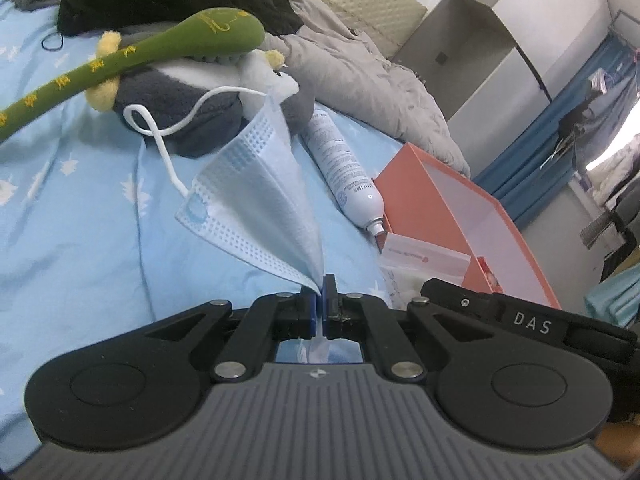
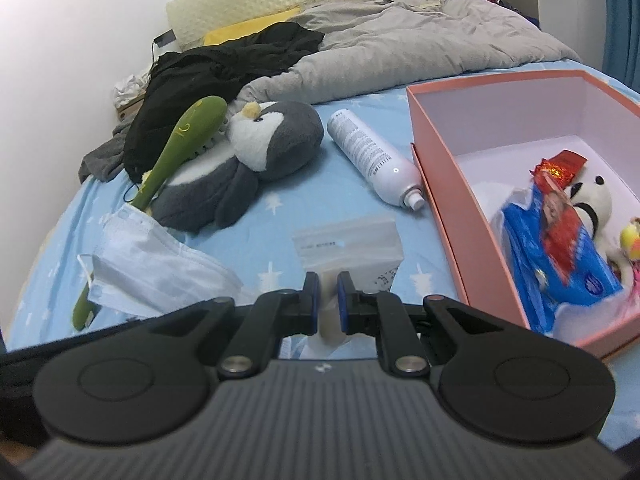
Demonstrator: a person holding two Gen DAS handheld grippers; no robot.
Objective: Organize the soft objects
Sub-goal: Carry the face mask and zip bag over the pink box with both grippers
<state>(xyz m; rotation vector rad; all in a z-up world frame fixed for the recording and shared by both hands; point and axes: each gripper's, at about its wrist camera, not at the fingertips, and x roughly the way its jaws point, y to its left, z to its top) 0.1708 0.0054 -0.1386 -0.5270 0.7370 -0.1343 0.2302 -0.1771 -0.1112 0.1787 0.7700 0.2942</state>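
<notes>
My left gripper is shut on a blue face mask, which hangs up and away from the jaws with its white ear loop dangling. In the right wrist view the same mask shows at the lower left. My right gripper is shut on a clear zip bag with something pale inside. A grey and white penguin plush lies on the bed beyond, with a green plush stick across it. The pink box to the right holds a panda plush and a blue packet.
A white spray bottle lies between the penguin and the box. Black clothing and a grey quilt are piled at the head of the bed on the blue sheet. A wardrobe stands beyond the bed.
</notes>
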